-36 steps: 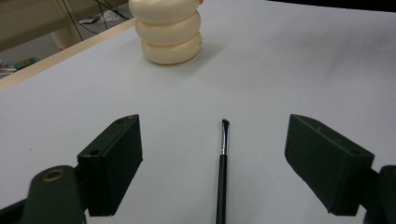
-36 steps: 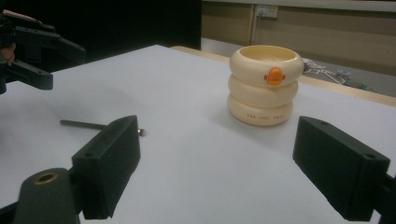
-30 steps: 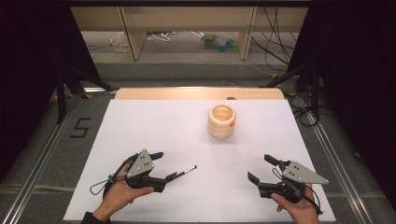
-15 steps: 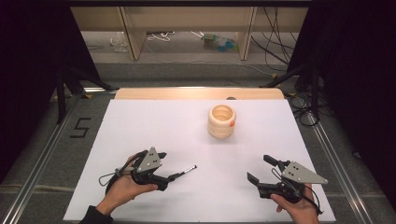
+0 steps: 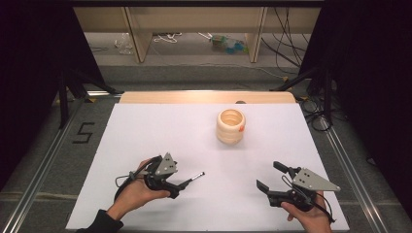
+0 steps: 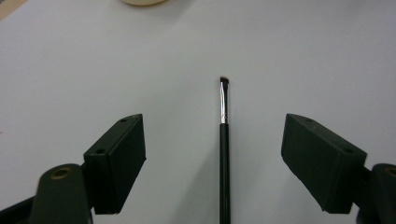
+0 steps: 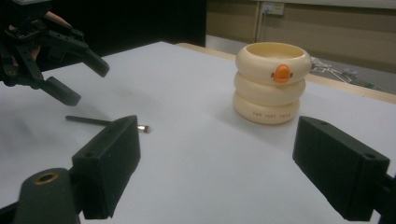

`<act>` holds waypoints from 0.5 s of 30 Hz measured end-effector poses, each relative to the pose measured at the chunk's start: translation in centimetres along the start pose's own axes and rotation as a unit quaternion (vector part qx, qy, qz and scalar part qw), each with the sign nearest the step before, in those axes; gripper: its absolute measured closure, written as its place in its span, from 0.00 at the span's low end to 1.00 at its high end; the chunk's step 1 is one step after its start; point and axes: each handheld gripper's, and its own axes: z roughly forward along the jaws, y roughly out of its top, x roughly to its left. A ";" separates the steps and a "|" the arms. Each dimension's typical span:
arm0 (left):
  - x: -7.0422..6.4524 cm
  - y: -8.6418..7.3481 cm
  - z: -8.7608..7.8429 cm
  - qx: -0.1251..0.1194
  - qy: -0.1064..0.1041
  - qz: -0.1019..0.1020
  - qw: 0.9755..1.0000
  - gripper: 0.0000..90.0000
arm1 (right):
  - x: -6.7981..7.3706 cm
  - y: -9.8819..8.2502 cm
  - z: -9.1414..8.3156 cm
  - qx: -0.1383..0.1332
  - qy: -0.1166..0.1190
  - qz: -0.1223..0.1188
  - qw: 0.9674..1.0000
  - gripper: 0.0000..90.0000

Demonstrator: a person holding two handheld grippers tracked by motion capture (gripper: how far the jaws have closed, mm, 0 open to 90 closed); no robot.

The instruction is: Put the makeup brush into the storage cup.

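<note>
Left gripper (image 5: 180, 184): held near the front edge of the white surface (image 5: 160, 131), left of centre. Since a second ago it has been turned and lowered over the brush, the grey plate now tilted flatter than before. Jaws are spread wide, one on either side of the handle, nothing yet pinched; in the left gripper view (image 6: 224, 154) the handle runs up the gap between them.

Makeup brush (image 5: 193, 178): thin black handle, silver ferrule, small dark tip. It lies flat on the surface near the front edge, tip pointed toward the middle; its place is unchanged from the earlier pictures. Seen also in the right gripper view (image 7: 105, 122).

Right gripper (image 5: 272, 182): held near the front right corner, position matched to the earlier pictures. Jaws are spread, nothing between them.

Cream ringed holder (image 5: 231, 125): three stacked rings with an orange mark, upright, open at the top, toward the back edge right of centre, well apart from the brush.

Judgement: the brush has been straddled for pick-up; closing on the handle is taken as the next step, with the holder the likely destination.
</note>
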 end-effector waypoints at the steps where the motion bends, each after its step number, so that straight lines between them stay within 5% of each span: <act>1: -0.1 0.1 0.1 0.001 -0.005 -0.002 1.000 0.24 | 0.1 0.0 0.1 -0.004 0.000 0.002 1.000 0.18; 8: 0.3 0.4 0.6 0.045 -0.009 0.002 0.999 0.25 | -0.1 0.0 0.1 -0.007 -0.006 -0.013 1.000 0.18; 10: 0.3 0.5 0.8 0.055 -0.012 -0.001 0.998 0.25 | 0.1 0.0 0.2 -0.005 0.004 0.002 1.000 0.18; 15: 0.3 1.1 1.0 0.065 -0.018 0.002 0.998 0.27 | 0.1 0.0 0.1 0.004 0.002 -0.002 1.000 0.18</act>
